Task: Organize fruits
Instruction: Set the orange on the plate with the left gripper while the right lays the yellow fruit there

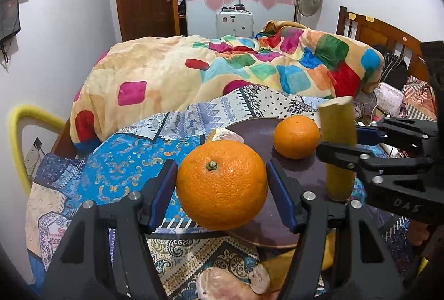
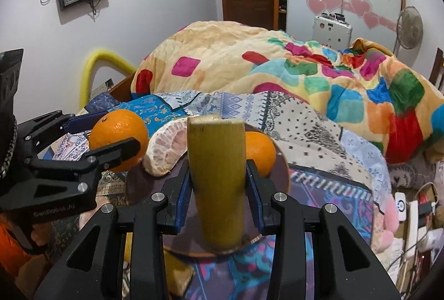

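Left gripper (image 1: 222, 183) clamped on load; right gripper (image 2: 217, 178) likewise, alongside.

Orange (image 1: 296, 136) on plate (image 1: 260, 130)

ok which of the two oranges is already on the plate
The smaller orange, resting free on the dark plate at its far side. The bigger orange is held in the left gripper, jaws closed on its sides.

I get even, fairly bright indoor light in both feeds, with small glare specks on the orange (image 1: 222, 183) and only soft shadows on the dark plate (image 1: 255, 139). Fisheye bends the walls and door, black vignette fills the corners, strongest at 10 and 2 o'clock, and detail softens toward the rims.
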The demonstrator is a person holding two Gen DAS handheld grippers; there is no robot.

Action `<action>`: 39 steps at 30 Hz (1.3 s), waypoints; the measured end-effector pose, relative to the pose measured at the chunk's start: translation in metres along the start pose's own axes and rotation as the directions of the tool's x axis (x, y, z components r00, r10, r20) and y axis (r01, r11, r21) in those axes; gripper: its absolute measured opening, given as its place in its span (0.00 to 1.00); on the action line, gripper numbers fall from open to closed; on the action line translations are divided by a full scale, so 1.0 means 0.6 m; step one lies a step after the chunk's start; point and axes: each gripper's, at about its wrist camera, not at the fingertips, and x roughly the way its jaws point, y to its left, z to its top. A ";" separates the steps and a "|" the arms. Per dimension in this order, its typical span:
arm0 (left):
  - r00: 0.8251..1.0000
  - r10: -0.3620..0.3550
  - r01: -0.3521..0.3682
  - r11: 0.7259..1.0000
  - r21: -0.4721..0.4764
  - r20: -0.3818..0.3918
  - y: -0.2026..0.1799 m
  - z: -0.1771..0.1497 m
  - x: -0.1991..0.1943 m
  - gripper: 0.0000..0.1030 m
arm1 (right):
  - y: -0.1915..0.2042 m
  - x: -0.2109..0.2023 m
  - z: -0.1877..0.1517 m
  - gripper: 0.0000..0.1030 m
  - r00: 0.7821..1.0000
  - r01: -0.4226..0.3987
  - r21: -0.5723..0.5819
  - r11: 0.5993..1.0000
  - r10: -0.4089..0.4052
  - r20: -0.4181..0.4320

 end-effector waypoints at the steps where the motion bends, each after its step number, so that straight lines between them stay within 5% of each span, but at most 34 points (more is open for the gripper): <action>1: 1.000 -0.001 0.001 1.000 0.000 -0.005 0.001 0.000 0.005 0.63 | 0.000 0.007 0.001 0.33 1.000 -0.007 0.002 1.000 0.007 -0.007; 11: 0.999 -0.016 0.016 1.000 0.013 -0.037 -0.002 0.005 0.038 0.63 | -0.013 0.046 0.008 0.35 0.996 -0.072 0.031 0.997 0.073 -0.054; 39: 0.995 -0.051 0.056 0.997 0.052 -0.091 -0.047 0.009 0.054 0.65 | -0.049 -0.003 -0.013 0.36 1.000 0.023 0.036 0.999 -0.023 0.002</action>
